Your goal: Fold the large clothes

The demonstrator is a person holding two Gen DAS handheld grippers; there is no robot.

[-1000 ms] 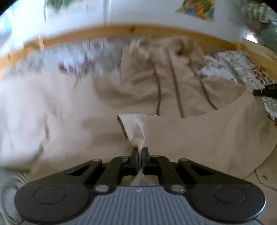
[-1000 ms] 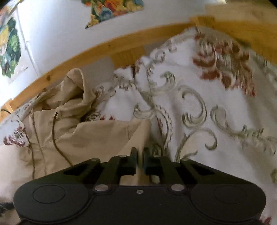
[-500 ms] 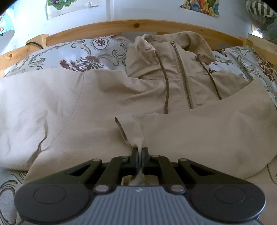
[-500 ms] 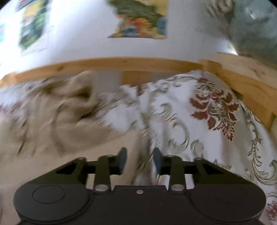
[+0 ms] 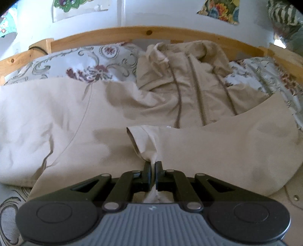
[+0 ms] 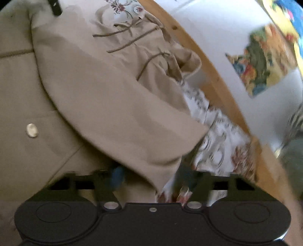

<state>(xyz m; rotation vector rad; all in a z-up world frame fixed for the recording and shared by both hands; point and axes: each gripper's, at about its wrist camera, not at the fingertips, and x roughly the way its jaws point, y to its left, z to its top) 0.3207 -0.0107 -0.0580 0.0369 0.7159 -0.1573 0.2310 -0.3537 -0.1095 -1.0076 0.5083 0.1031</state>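
A bedroom in a home. A bed with a pine wooden frame (image 5: 132, 33) is covered by a white bedspread (image 5: 79, 64) patterned with grey scrolls and dark red flowers. Colourful paper pictures (image 6: 263, 60) hang on the white wall (image 5: 155, 15) behind it.

Beige hooded jacket (image 5: 189, 98) spread front-up on bed, zipper closed; hood at headboard. 1 sleeve (image 5: 217, 147) folded across the body; cuff bunched, raised.

Your left gripper (image 5: 153, 166): black linkage arms, silver pivot screws, two round black caps, ribbed grey body with a small white mark. Your right gripper (image 6: 151, 177): all-black flat body, same round caps, two silver screws, blue pad on the left finger (image 6: 117, 176).
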